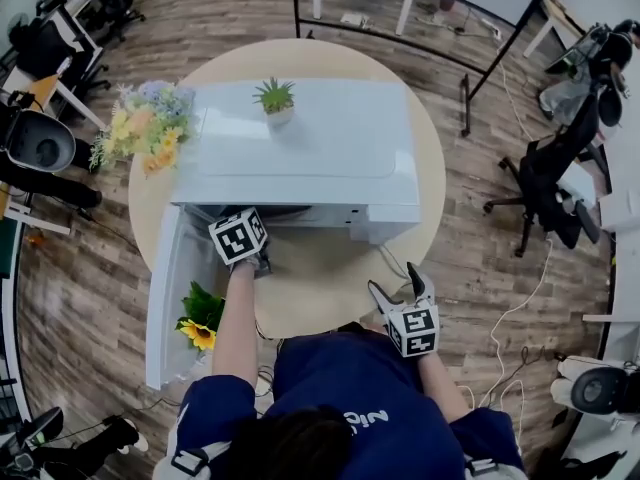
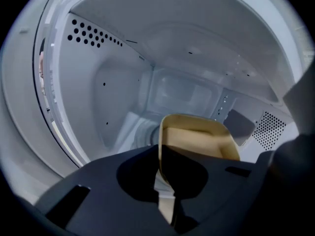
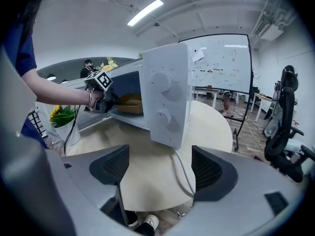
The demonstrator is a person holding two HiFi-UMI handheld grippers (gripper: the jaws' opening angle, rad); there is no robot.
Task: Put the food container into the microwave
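From above, the microwave [image 1: 330, 158] hides the food container [image 2: 197, 139].

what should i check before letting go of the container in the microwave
1. Microwave door swung open: ok.
2. Left gripper shut on the food container at its rim: ok.
3. Food container inside the cavity: ok.
4. Food container's base resting on the cavity floor: cannot tell, the jaws hide its underside.
5. Right gripper open, nothing between its jaws, away from the door: ok.
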